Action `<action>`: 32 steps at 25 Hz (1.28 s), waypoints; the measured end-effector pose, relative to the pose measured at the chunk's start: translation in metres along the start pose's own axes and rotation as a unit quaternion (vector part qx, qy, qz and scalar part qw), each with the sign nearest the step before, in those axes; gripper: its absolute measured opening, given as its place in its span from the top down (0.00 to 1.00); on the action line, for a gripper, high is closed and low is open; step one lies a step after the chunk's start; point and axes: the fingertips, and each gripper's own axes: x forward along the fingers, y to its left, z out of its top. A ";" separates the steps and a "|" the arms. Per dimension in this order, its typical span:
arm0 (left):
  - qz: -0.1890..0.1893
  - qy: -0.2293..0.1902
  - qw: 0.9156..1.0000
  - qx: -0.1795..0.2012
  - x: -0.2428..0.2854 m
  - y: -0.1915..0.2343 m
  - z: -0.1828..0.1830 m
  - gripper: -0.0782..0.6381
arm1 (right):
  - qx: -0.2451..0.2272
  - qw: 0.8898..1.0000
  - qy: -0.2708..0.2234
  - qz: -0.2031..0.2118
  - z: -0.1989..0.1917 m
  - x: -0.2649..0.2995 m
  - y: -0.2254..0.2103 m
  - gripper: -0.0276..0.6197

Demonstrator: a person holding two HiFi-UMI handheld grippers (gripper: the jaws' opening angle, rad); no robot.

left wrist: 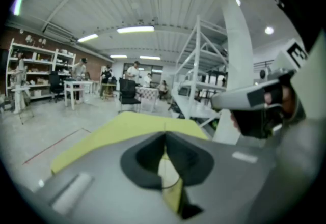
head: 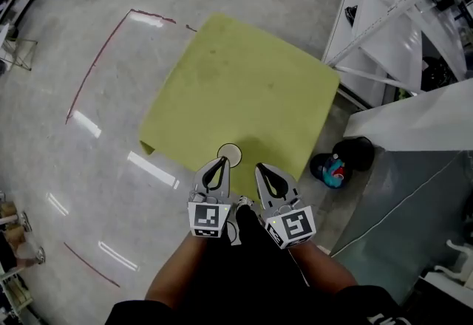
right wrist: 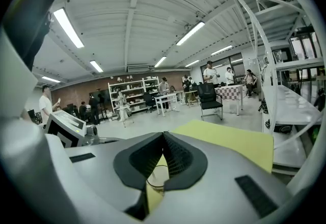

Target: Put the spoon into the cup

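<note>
A round pale cup (head: pixel 230 155) stands at the near edge of a yellow-green table (head: pixel 244 87). My left gripper (head: pixel 222 162) and right gripper (head: pixel 260 168) hover side by side just short of that edge, both shut with nothing between the jaws. In the left gripper view the left gripper (left wrist: pixel 165 136) has its jaw tips touching, and the cup (left wrist: pixel 168 173) shows below them. The right gripper (right wrist: pixel 163 134) is likewise shut, with the cup's clear rim (right wrist: pixel 157 177) visible under its jaws. I cannot make out a spoon in any view.
White shelving racks (head: pixel 399 13) stand to the right of the table. A black and blue object (head: pixel 338 165) lies on the floor by the table's near right corner. Red tape lines (head: pixel 92 69) mark the grey floor. People, chairs and tables fill the far room (right wrist: pixel 168 95).
</note>
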 end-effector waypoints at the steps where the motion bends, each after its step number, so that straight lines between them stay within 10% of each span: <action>1: 0.001 0.008 1.000 0.002 0.002 -0.002 -0.006 0.87 | 0.004 1.000 0.003 0.002 -0.003 0.000 0.001 0.95; 17: 0.011 0.050 0.999 -0.006 0.017 -0.001 -0.036 0.76 | 0.009 1.000 0.010 -0.015 -0.009 -0.006 -0.002 0.95; 32: 0.050 -0.030 0.998 0.033 -0.024 0.029 0.048 0.76 | -0.013 1.000 -0.015 -0.010 0.021 0.006 0.014 0.95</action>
